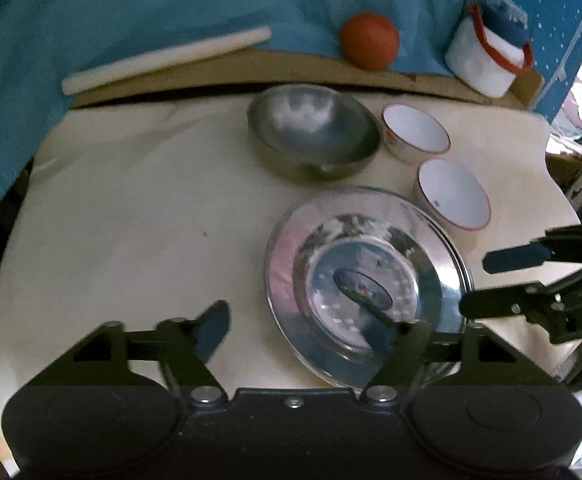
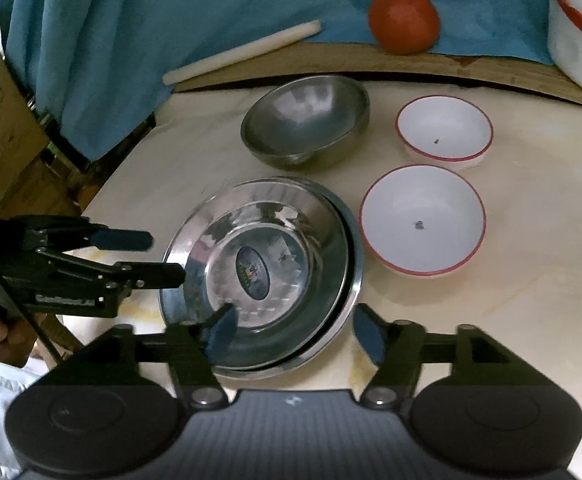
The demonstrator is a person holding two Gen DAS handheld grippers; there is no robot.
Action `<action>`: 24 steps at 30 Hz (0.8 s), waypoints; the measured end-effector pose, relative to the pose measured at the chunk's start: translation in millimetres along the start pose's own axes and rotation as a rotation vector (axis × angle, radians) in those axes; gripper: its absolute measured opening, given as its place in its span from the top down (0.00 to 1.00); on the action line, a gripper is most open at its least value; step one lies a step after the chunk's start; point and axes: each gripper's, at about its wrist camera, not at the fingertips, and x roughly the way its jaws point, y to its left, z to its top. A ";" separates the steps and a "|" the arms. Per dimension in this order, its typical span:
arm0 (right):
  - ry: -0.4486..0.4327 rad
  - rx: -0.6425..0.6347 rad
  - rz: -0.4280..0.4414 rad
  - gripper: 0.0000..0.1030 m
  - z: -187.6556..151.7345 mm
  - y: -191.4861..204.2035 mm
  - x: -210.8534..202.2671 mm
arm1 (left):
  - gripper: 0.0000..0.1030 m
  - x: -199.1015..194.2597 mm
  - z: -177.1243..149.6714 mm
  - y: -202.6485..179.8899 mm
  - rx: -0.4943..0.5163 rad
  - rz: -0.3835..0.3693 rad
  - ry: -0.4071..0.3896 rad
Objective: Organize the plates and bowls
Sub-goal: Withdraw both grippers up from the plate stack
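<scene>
Broadly, a blue cloth [image 2: 171, 20] is hanging behind the pale desk [image 2: 491, 340], with a cardboard strip [image 2: 371, 60] lying along the desk's far edge. A stack of steel plates [image 2: 275, 208] is sitting near the front edge, the upper plate shifted slightly off the lower one so a second rim is showing on its right. A steel bowl [image 2: 305, 118] is sitting behind the stack, toward the far edge, tilting a little. Two white bowls with red rims are standing right of these: the nearer white bowl [image 2: 423, 220] just beside the plates, the farther white bowl [image 2: 445, 128] beside the steel bowl.

The left hand-held gripper [image 1: 305, 326] is hovering wide open, its right finger over the stack's left side. The right hand-held gripper [image 2: 295, 330] is also spreading wide, straddling the stack's front rim with one pad inside the plate and one outside; contact is unclear.

On the cardboard, a white container with a red handle [image 1: 483, 56] is standing at the far right corner, a white rod [image 1: 163, 60] is lying at the left, and an orange ball [image 1: 369, 42] is resting between them.
</scene>
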 end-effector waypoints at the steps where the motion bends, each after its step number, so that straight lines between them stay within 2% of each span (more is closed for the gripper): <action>1: -0.005 0.002 -0.004 0.23 0.4 -0.3 -0.7 | 0.21 -0.9 1.1 1.9 -0.002 0.002 -0.008; 4: -0.022 0.014 -0.013 0.16 0.6 -0.4 -3.1 | 0.15 -0.9 4.3 7.2 -0.008 0.017 -0.019; 8: -0.044 0.034 -0.025 0.04 2.2 -0.9 -5.4 | 0.14 -1.1 9.3 14.1 -0.008 0.030 -0.032; 10: -0.060 0.045 -0.025 0.04 2.1 -1.1 -7.5 | 0.07 -1.2 13.3 16.7 -0.001 0.039 -0.043; 15: -0.112 0.076 -0.043 0.01 3.7 -0.4 -13.2 | 0.03 -3.3 28.8 25.4 0.041 0.054 -0.082; 24: -0.198 0.161 -0.172 0.00 5.9 9.3 -19.9 | 0.01 5.8 52.9 32.1 0.115 -0.008 -0.106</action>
